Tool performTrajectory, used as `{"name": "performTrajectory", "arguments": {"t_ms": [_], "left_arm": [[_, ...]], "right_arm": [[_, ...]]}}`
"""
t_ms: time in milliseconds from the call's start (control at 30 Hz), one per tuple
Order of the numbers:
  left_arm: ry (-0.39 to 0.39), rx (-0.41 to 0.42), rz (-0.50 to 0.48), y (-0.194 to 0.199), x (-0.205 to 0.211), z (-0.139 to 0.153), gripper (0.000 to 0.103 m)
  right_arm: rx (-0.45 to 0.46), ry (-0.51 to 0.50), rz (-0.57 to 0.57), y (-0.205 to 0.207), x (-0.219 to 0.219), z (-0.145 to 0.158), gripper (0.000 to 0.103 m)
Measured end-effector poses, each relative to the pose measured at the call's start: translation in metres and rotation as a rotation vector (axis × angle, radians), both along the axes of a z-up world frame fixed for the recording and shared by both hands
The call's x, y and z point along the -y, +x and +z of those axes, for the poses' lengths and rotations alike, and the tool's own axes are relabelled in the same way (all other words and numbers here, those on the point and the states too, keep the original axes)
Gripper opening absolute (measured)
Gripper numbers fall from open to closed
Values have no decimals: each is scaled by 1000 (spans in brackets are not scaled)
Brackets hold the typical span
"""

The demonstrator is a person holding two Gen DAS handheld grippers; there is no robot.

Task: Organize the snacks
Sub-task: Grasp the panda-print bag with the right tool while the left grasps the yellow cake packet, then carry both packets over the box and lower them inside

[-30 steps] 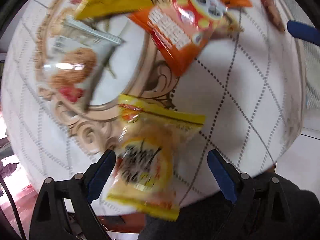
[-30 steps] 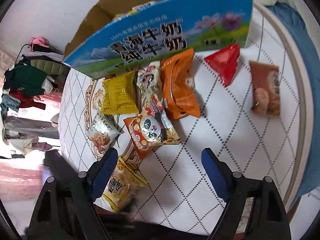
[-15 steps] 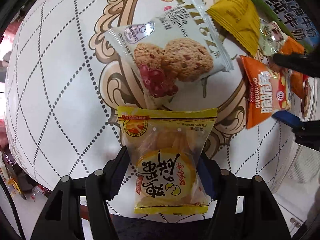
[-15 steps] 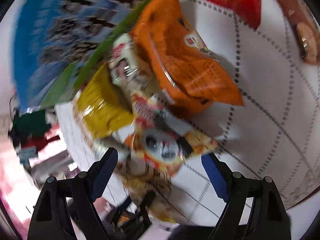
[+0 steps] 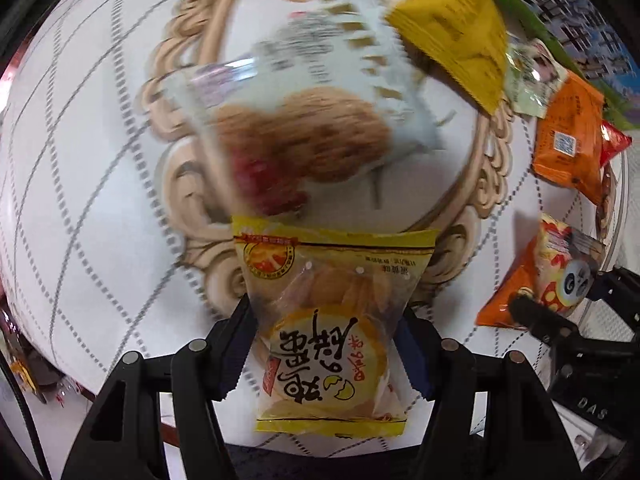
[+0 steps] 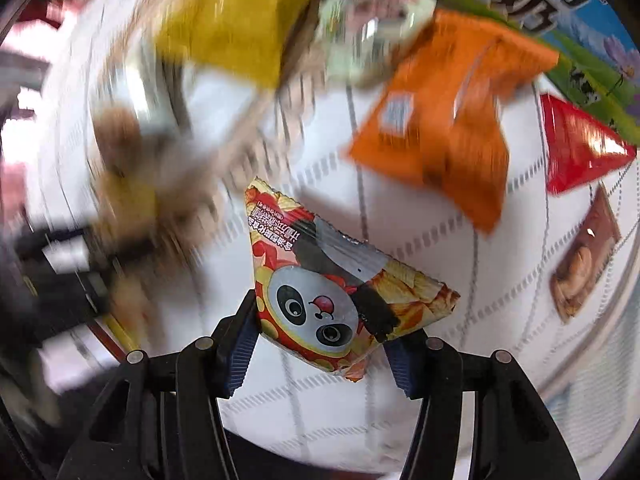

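A round white table (image 5: pixel 80 184) with a dotted grey lattice and a tan scrollwork medallion carries the snacks, and a blue and green printed carton (image 6: pixel 580 16) stands at its far edge.

Eight packets show across the two views. The left gripper (image 5: pixel 326 344) has its fingers clamped on one clear-and-yellow egg biscuit packet (image 5: pixel 328 320), a flat crinkly film pouch with round golden discs inside, held at the near table edge. The right gripper (image 6: pixel 320 332) has just been closing, and its fingers now pinch one panda snack packet (image 6: pixel 332 288), a glossy puffed triangle in red and orange.

Lying loose on the table: one clear cookie packet (image 5: pixel 312 132), blurred, showing two brown rounds; one matte yellow packet (image 5: pixel 452 28) beside it; one small pale packet (image 5: pixel 532 80); one large orange bag (image 6: pixel 448 128), pillow-shaped; one shiny red foil triangle (image 6: pixel 576 148); and one brown rectangular packet (image 6: pixel 584 264) nearest the right rim.
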State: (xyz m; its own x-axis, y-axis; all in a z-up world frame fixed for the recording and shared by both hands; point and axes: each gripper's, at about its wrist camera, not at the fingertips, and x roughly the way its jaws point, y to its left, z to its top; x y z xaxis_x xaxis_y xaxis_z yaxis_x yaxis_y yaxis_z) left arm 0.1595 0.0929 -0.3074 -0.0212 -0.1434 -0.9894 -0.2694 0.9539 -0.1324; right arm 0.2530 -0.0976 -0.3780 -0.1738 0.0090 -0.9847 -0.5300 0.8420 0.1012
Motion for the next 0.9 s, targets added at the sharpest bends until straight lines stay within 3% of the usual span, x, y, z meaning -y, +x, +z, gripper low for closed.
{"name": "performTrajectory", "arguments": {"t_ms": [133,267,433,500,600,633,700,900], "left_arm": [[17,-14,-59,8,12,-5,71],[-47,-43,-50,3,14,-7,71],[-15,-27,-68,3,25,-11,70],[-8,-3,-71,7,27,-7,63],[17,9,-93,15,33,-5,60],[20,11,-91,19,37,-7,60],[8,18,-88,25,38,-6,60],[-22,46,-91,36,37,1,60]], "right_arm": [[42,72,-122,3,12,5,66],[150,122,-242,-3,28,33,72],[166,195,-419,-3,55,49,73],[149,207,-456,-1,60,43,73],[124,210,-469,-2,54,21,70],[115,215,-480,-7,52,8,58],[80,215,-501,-7,57,-1,54],[71,156,-386,-24,80,15,54]]}}
